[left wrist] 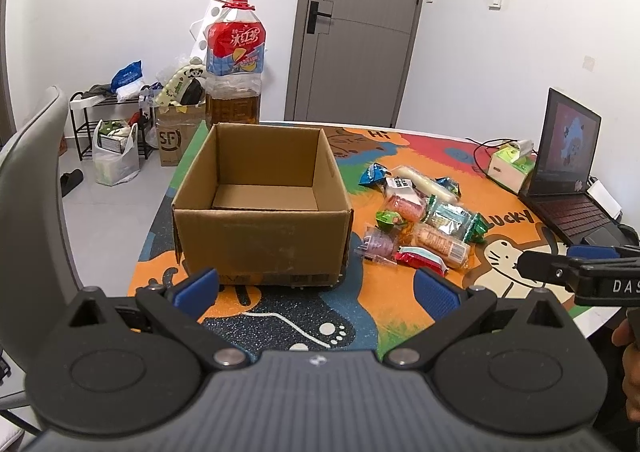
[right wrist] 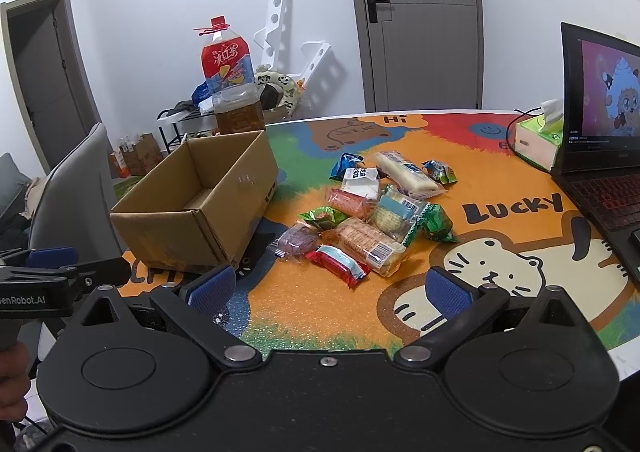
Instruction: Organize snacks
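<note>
An open, empty cardboard box (left wrist: 260, 207) stands on the colourful table mat; it also shows in the right wrist view (right wrist: 200, 211). A pile of several wrapped snacks (left wrist: 420, 219) lies to its right, seen too in the right wrist view (right wrist: 372, 215), with a red packet (right wrist: 338, 264) nearest. My left gripper (left wrist: 318, 288) is open and empty, just in front of the box. My right gripper (right wrist: 330, 290) is open and empty, just short of the red packet. Each gripper shows at the edge of the other's view.
A large tea bottle (left wrist: 236, 63) stands behind the box. An open laptop (right wrist: 600, 123) and a tissue box (right wrist: 538, 141) sit at the table's right. A grey chair (left wrist: 32, 187) stands left of the table. Bags and a rack are on the floor behind.
</note>
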